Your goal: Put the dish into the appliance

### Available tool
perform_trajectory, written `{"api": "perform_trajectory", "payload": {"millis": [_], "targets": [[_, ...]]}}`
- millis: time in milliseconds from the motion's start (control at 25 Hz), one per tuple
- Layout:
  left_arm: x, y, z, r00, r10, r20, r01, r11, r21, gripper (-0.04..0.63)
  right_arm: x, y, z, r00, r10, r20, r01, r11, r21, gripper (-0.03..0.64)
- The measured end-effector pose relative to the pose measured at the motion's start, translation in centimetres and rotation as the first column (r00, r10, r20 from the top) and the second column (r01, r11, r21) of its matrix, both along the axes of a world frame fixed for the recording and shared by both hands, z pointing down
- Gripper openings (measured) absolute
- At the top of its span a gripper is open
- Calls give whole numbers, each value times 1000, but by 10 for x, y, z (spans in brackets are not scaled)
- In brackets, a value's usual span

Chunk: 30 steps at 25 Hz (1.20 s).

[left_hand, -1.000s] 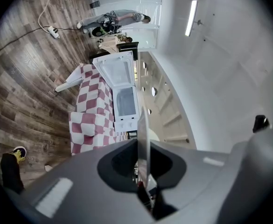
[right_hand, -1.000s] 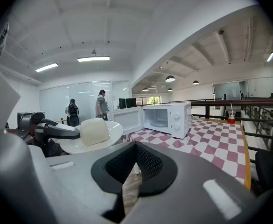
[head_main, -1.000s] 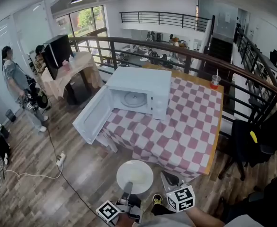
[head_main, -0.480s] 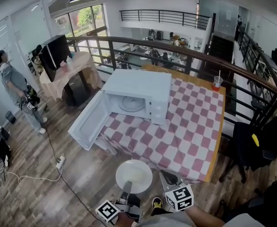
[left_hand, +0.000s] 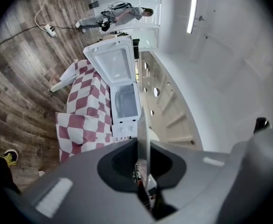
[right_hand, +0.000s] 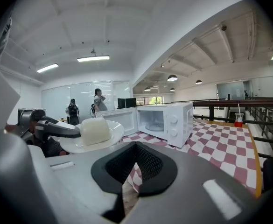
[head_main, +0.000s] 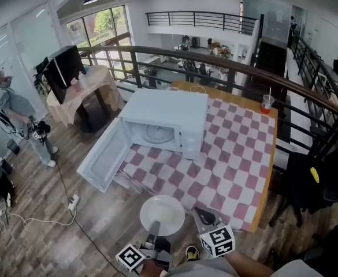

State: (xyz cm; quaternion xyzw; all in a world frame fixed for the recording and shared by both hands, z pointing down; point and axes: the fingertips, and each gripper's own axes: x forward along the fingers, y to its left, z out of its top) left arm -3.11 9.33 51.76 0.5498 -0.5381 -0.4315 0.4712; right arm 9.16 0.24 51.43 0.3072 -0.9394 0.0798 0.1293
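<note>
A white dish carrying a pale lump of food hangs over the wooden floor just in front of the table. My left gripper is shut on its near rim; in the left gripper view the rim stands edge-on between the jaws. My right gripper is just right of the dish, shut and empty, its jaws meeting with nothing between them. The white microwave stands on the checked table, its door swung wide open to the left and the glass turntable visible inside.
The red-and-white checked cloth covers the table; a cup with a straw sits at its far right corner. A dark railing runs behind. A person stands at far left. A power strip lies on the floor.
The table and microwave have slid lower and nearer in the head view. The dish stays held in the same spot before me. The person at left has shifted further left.
</note>
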Motion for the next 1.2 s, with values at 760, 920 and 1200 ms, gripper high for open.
{"api": "perform_trajectory", "payload": {"millis": [760,920,1200], "targets": [[3,-48,1,1000,-18,-4,18,1000,-1,29,-7,-43,6,999,-28,24,29,999,-15,-3],[3,-49,0,1000,-20,8,20,1000,0,29,-8,-46,7,999,-33,27,34,999,-16,-3],[7,-50,1,1000,-31,-3,31,1000,-4,29,-6,-47,9,999,-44,31,45,999,-20,-3]]}}
